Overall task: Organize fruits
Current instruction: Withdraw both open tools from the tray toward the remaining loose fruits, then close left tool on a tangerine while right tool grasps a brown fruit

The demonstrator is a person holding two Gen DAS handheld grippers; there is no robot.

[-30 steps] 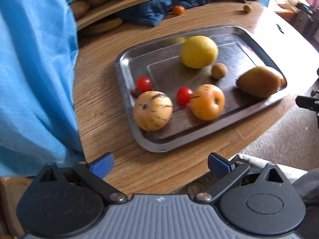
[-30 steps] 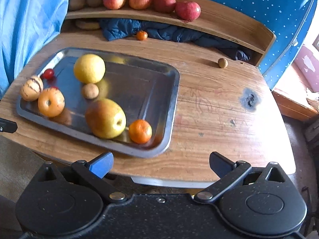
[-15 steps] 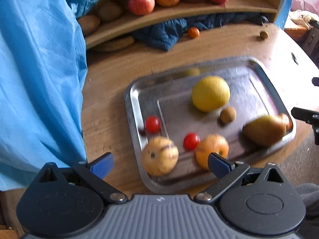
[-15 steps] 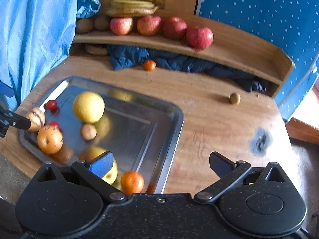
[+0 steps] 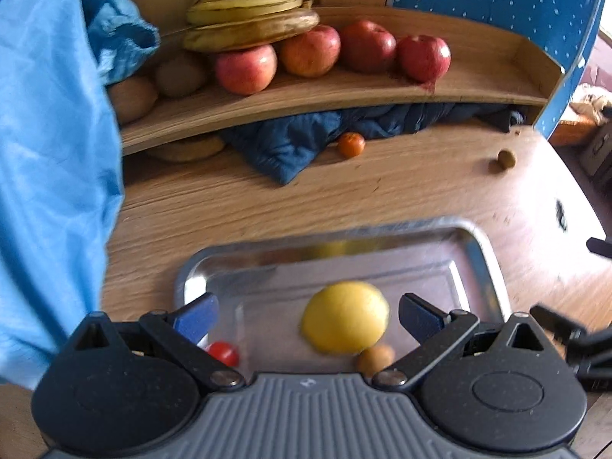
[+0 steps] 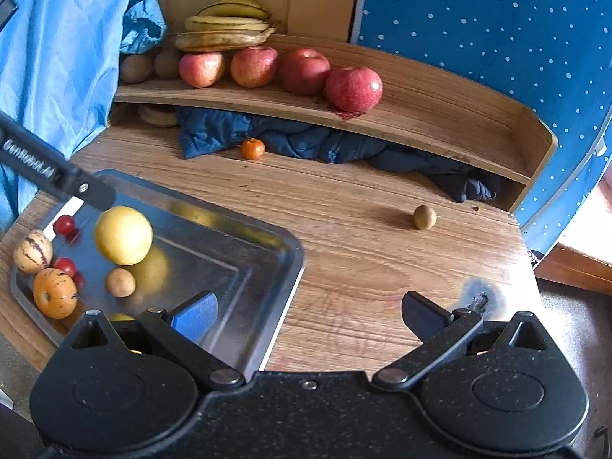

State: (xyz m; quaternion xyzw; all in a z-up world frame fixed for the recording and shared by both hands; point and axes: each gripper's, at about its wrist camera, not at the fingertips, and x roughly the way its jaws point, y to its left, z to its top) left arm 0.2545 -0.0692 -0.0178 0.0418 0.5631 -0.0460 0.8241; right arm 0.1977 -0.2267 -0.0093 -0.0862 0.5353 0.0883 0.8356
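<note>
Two hand-held grippers are held with jaws spread wide and empty above a metal tray of fruit on a wooden table.

The left gripper (image 5: pixel 306 317) is seen low in frame over the tray (image 5: pixel 493 279), with a yellow citrus fruit (image 5: pixel 344 317) framed between its fingers. The right gripper (image 6: pixel 308 313) is positioned over the tray's right edge and bare table (image 6: pixel 363 237). Striped melons, cherry tomatoes and a small brown fruit are gathered at lower left. Apples (image 6: pixel 354 88) and bananas (image 6: pixel 225 26) are lined along the shelf (image 6: pixel 440 114) at upper centre.

Both wrist views low over the table, facing the shelf (image 6: pixel 344 114); shared metal tray (image 5: pixel 493 275).
</note>
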